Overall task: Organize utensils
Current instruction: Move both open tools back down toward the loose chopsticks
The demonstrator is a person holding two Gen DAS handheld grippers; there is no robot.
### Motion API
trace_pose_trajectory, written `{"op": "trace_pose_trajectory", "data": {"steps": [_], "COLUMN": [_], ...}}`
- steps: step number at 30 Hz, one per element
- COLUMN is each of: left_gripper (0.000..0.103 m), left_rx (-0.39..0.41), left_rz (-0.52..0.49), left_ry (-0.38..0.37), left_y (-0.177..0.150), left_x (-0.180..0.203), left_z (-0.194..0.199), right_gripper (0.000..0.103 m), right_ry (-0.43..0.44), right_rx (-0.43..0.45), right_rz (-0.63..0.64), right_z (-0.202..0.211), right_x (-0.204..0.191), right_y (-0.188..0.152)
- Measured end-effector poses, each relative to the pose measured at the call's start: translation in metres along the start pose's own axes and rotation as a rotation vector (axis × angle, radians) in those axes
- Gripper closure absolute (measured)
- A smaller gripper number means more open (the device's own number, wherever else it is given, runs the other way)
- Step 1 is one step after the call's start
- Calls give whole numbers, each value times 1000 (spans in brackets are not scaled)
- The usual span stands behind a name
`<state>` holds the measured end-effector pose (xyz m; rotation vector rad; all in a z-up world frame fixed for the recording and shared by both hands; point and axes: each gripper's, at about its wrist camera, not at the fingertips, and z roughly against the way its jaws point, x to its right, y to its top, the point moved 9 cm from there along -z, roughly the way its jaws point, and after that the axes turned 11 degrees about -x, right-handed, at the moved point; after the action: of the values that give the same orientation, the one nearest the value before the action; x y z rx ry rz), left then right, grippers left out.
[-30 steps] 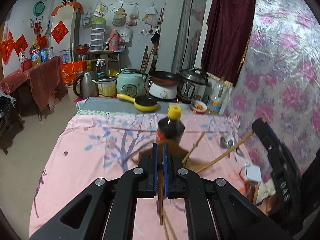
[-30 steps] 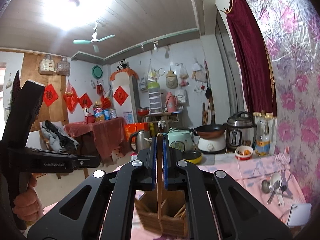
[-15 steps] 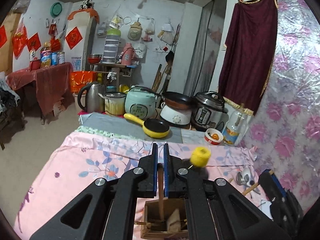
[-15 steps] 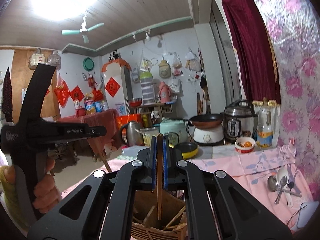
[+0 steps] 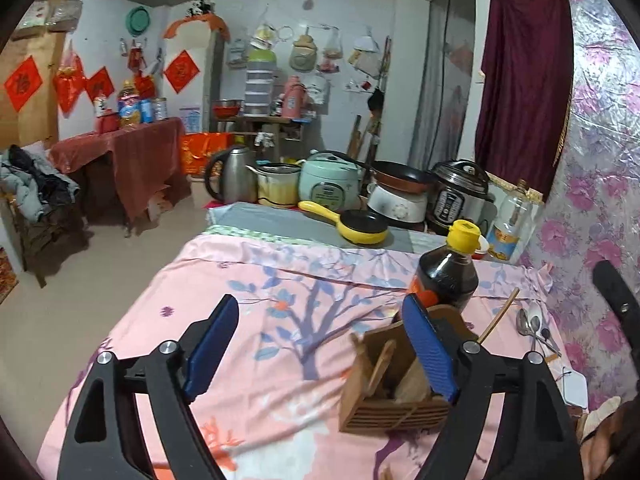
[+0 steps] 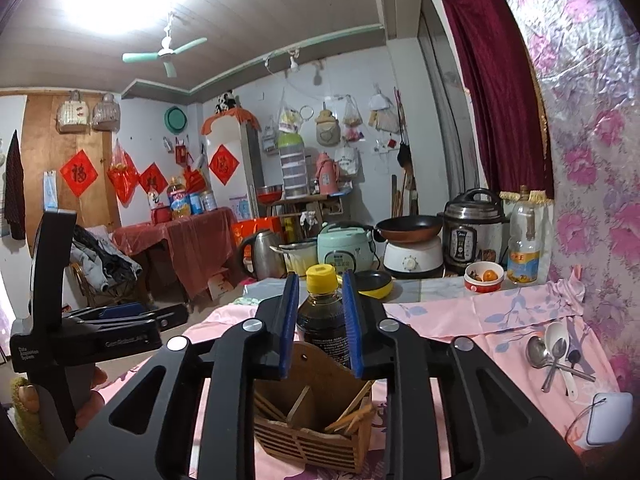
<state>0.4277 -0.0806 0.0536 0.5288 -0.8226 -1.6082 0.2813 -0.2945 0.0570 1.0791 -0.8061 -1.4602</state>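
Spoons (image 6: pixel 554 354) lie crossed on the cloth (image 5: pixel 280 304), handles toward us, right of the holder (image 6: pixel 316 420). Right gripper (image 6: pixel 319 322), nearer, has just been opening, empty; left gripper (image 5: pixel 320 352) likewise, released wide, nothing between.

This is a home, a room used as a kitchen. A rice cooker (image 5: pixel 328 181), a kettle (image 5: pixel 234 175), a pressure cooker (image 5: pixel 460 194) and a small yellow pan (image 5: pixel 362 226) sit in a row. Bags hang on the wall. Red paper signs (image 6: pixel 79 173) are stuck up. A ceiling fan (image 6: pixel 168 50) hangs overhead. A flowery pink cloth (image 5: pixel 256 304) covers the table.
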Motion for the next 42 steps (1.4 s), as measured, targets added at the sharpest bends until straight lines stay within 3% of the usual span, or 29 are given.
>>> {"op": "trace_pose_trajectory", "data": {"steps": [7,14,26,42], "left_gripper": [13,8,6,6], "left_rx": [34,80,139,173], "left_rz": [-15,-79,-101,-65], "left_ry": [80,159,159,183], "left_y": [-33,-81,-144,-199], "left_x": [-12,-7,8,1], "left_z": [40,81,143,202], "right_gripper": [65,47,28,7], "right_ry": [4,-11,7,-11], "right_rx": [25,54,79,129], "right_rz": [-6,12,-16,6], "right_z": [42,84,149,228], "right_x": [-8,-21,-35,-45], "right_y": [-10,-29,-70,-115]}}
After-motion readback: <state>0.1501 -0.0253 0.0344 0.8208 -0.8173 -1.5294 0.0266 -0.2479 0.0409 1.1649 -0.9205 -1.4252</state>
